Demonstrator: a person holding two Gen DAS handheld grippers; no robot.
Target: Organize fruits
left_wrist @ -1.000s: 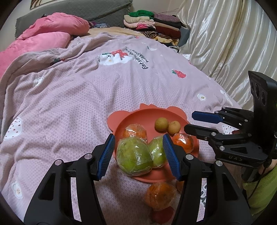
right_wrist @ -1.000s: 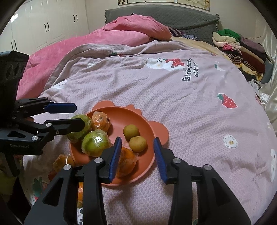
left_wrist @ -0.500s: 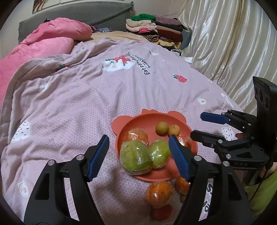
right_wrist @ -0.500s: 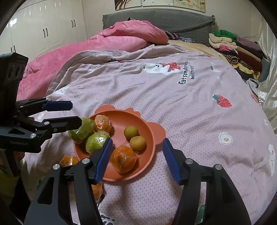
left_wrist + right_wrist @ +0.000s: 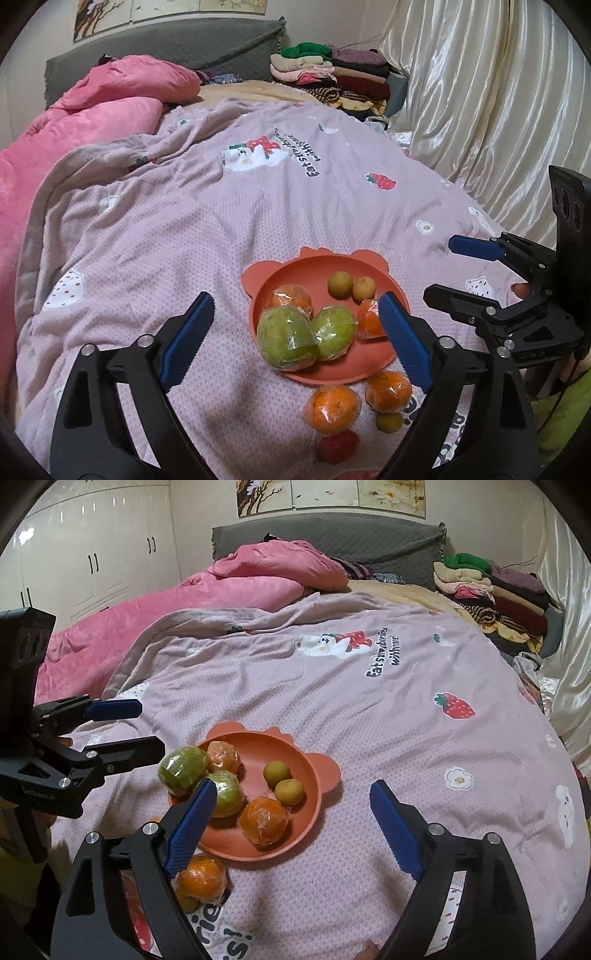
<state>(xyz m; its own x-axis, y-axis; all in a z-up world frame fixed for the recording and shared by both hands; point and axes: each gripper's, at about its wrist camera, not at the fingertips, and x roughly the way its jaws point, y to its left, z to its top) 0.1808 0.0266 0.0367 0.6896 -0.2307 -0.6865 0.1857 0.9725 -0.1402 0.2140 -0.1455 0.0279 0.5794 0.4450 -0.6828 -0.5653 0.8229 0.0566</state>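
Fruit sits mostly on the orange plate (image 5: 373, 373), on the lilac blanket (image 5: 184, 236) at the near end of the bed: two wrapped green fruits (image 5: 286, 339) at its near-left rim, touching each other, three wrapped oranges (image 5: 264, 821), two small brown fruits (image 5: 340, 283) side by side at the far side. Off the plate, just beyond its near rim: two more wrapped oranges (image 5: 332, 410), a small green fruit (image 5: 388, 421), something red (image 5: 338, 446). Left gripper (image 5: 291, 341) above the plate's near-left edge, jaws opening, spread wide, touching nothing. Right gripper (image 5: 293, 825) above the plate's near-right, jaws opening, nothing pinched. Folded clothes (image 5: 491, 590) stacked far right, pink quilt (image 5: 229, 590) far left.
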